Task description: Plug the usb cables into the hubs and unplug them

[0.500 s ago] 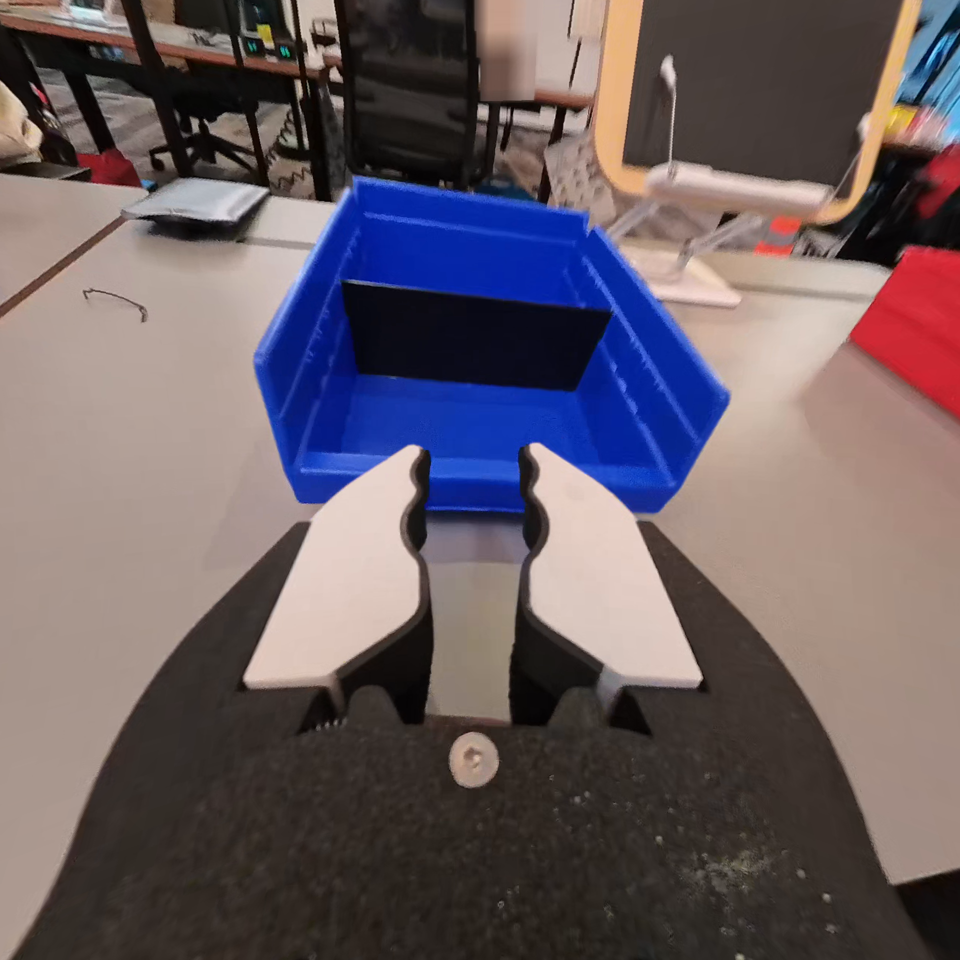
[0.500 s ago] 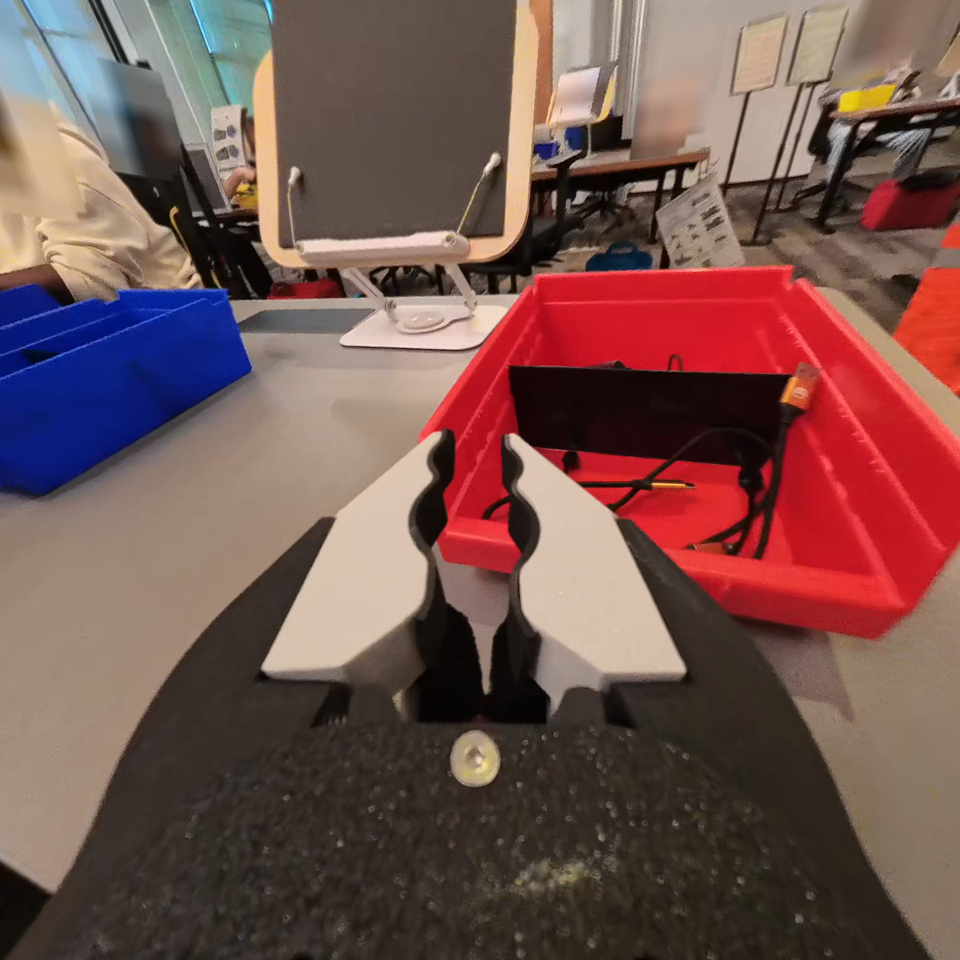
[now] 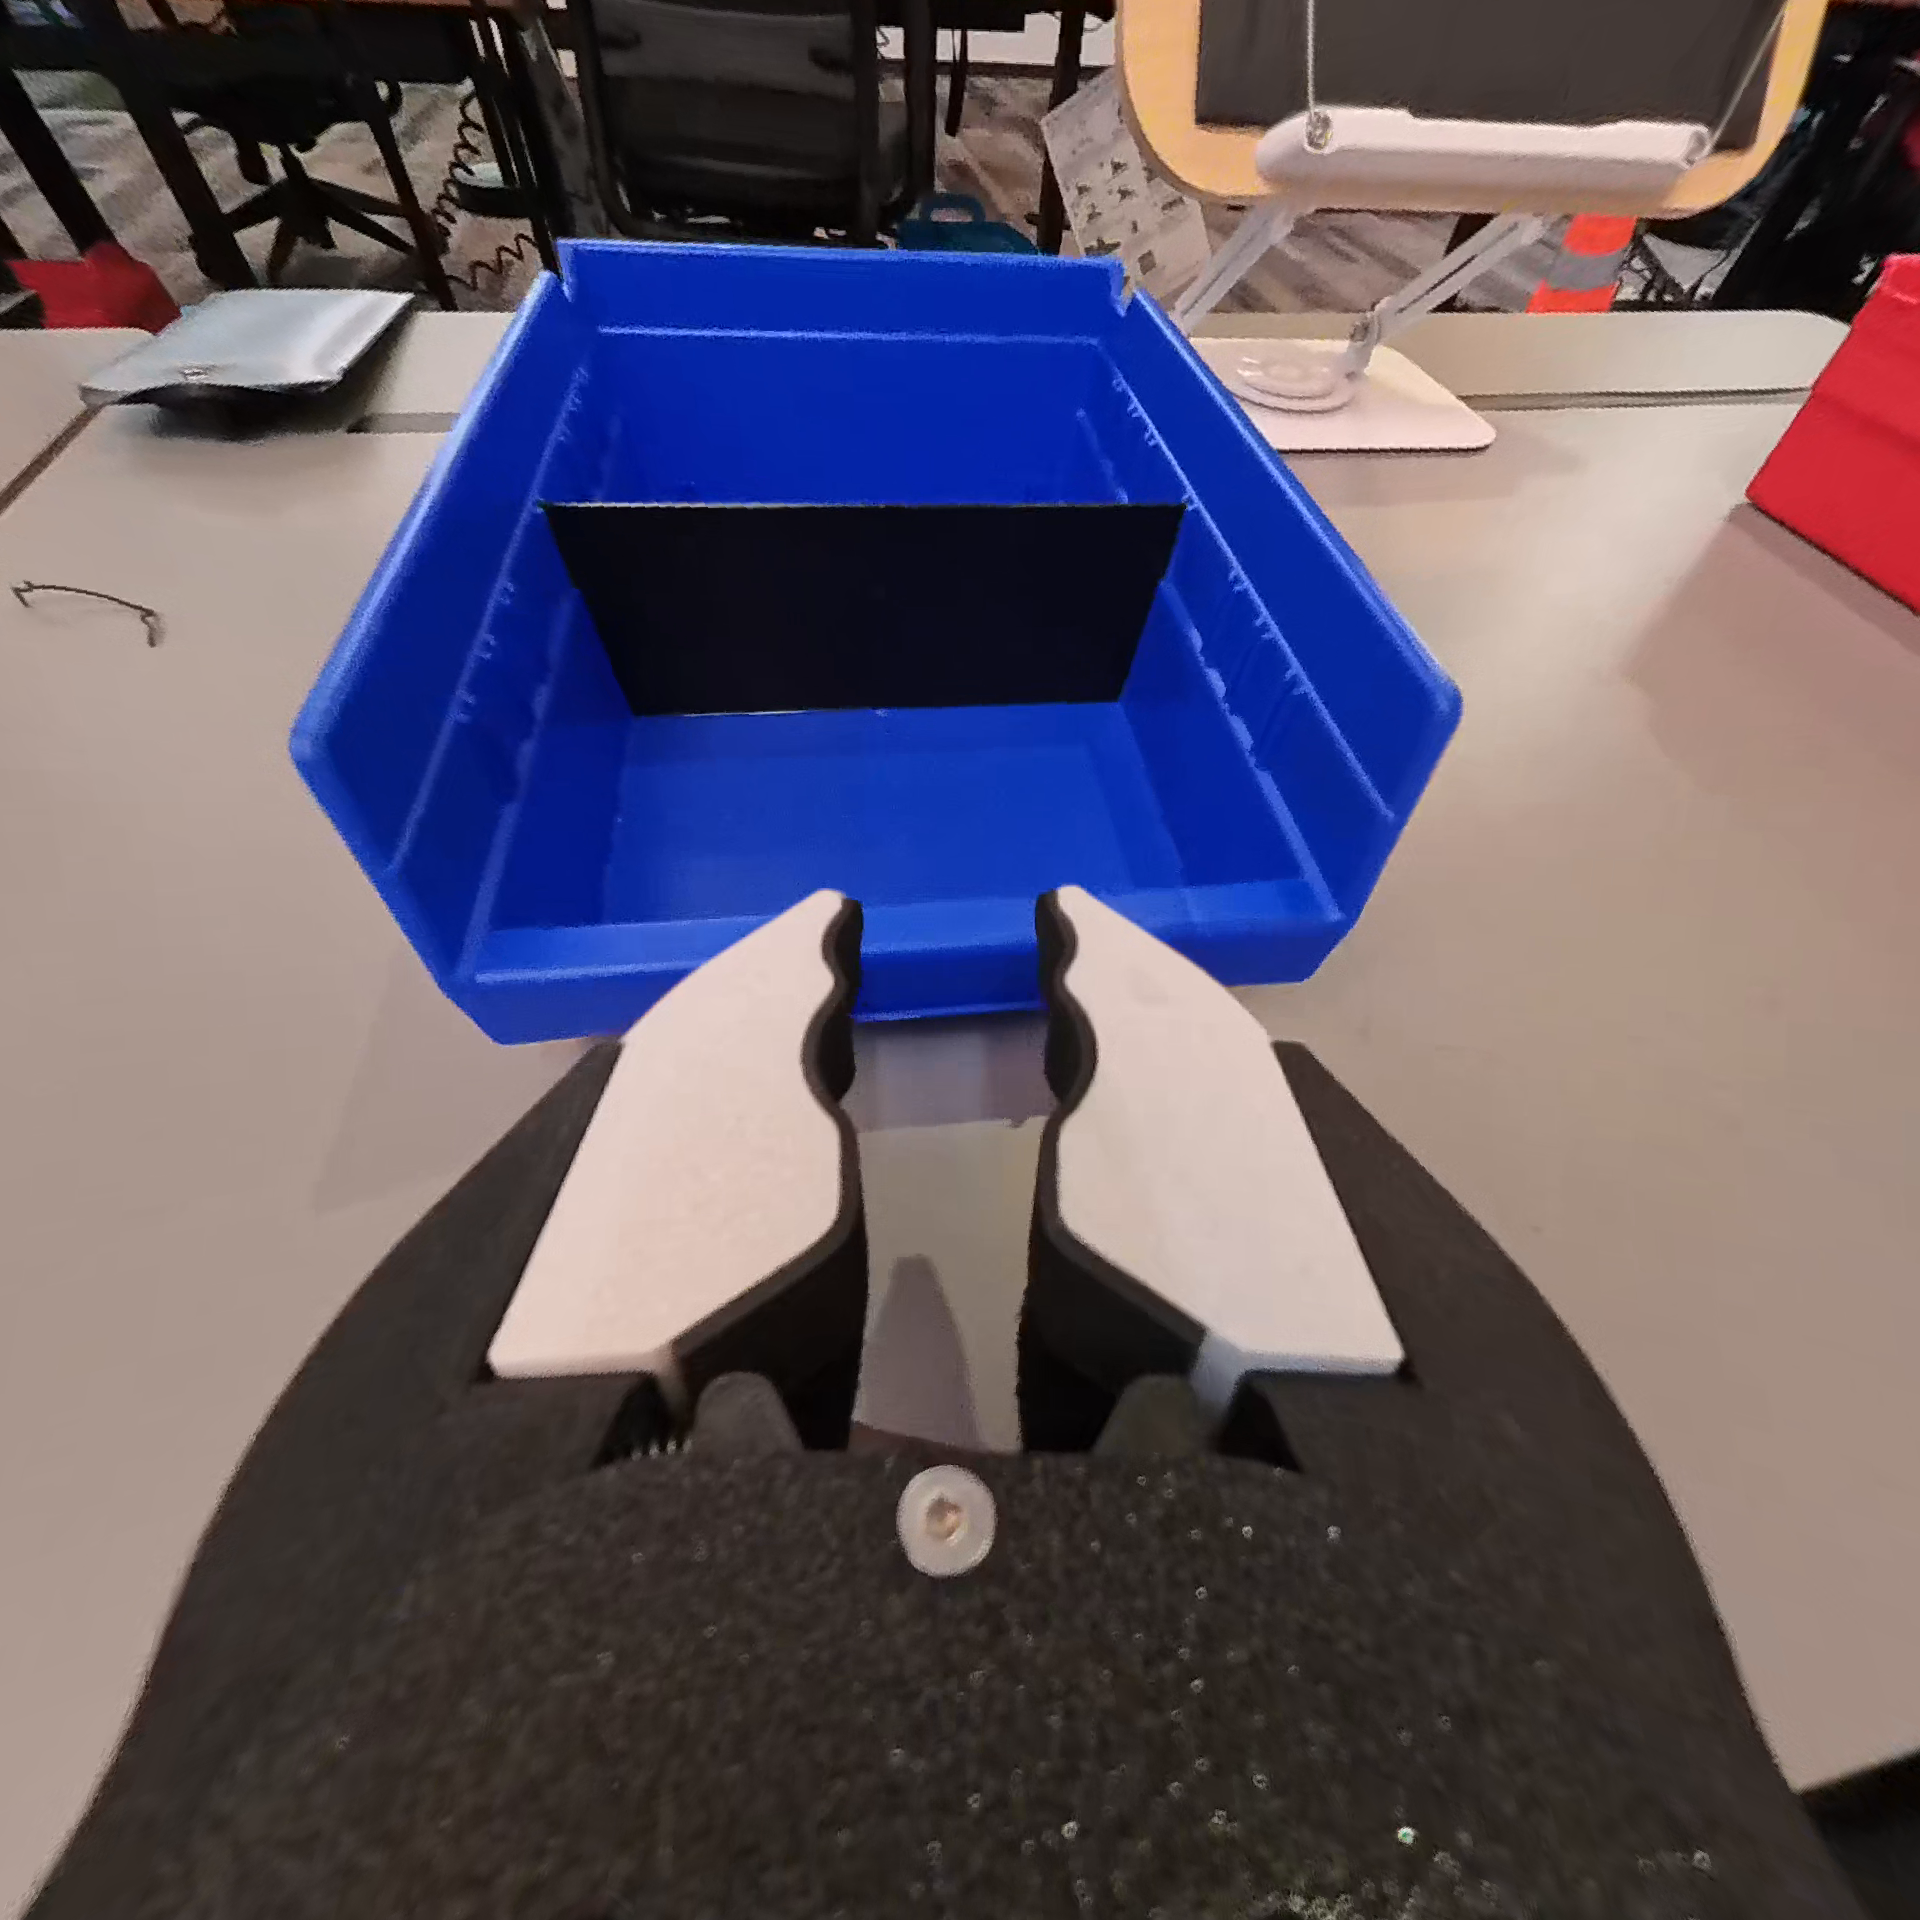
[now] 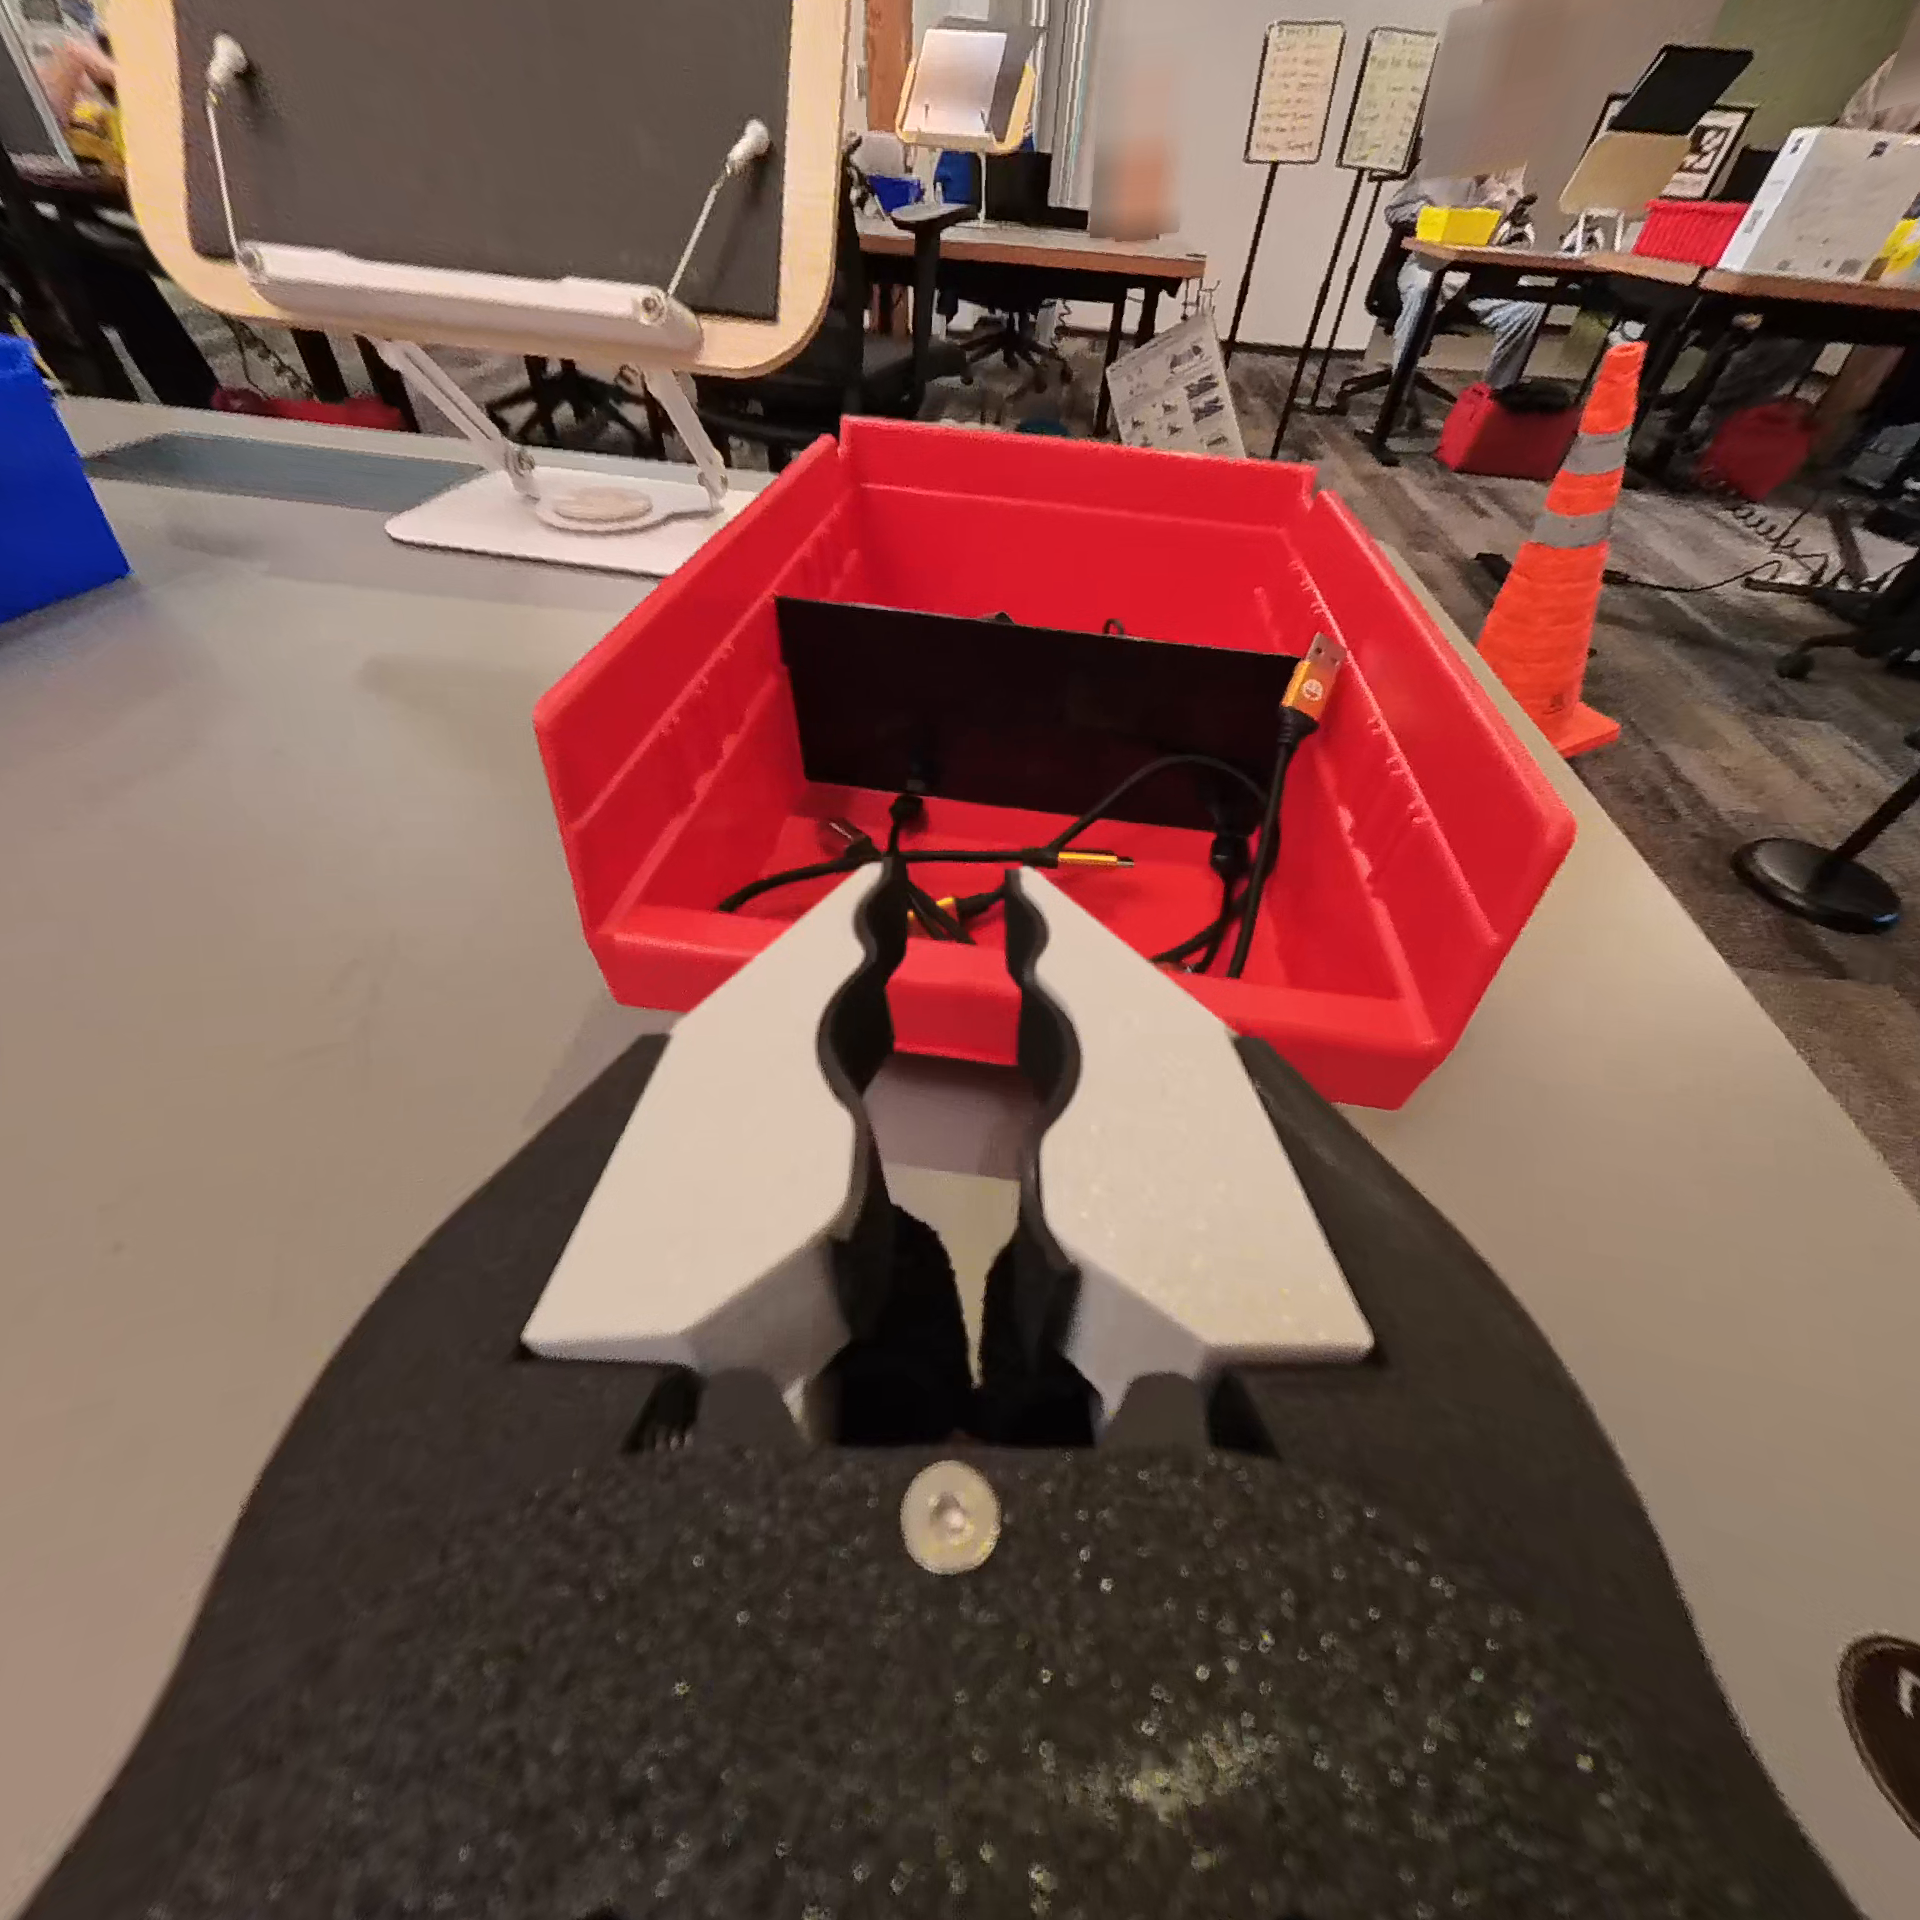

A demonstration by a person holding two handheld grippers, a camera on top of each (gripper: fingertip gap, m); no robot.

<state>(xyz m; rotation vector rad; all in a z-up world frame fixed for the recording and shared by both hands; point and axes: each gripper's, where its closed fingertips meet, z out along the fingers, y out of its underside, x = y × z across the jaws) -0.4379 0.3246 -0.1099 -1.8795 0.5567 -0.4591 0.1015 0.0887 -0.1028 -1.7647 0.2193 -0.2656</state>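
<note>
Blue bin sits on the table just ahead of my left gripper, jaws apart and holding nothing. My right gripper, jaws slightly apart and also bare, hangs over the front lip of the red bin holding black cables.

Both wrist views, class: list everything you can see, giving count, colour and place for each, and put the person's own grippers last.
blue bin: one, blue, on the grey table, front compartment empty
black divider: one, upright across the blue bin
red bin: one, red, on the table's right side
cables: black tangle, orange-tipped plug, in the red bin's front compartment
tablet stand: one, white, behind the bins
traffic cone: one, orange, on the floor
left gripper: open, before the blue bin
right gripper: open, above the red bin's front rim
</note>
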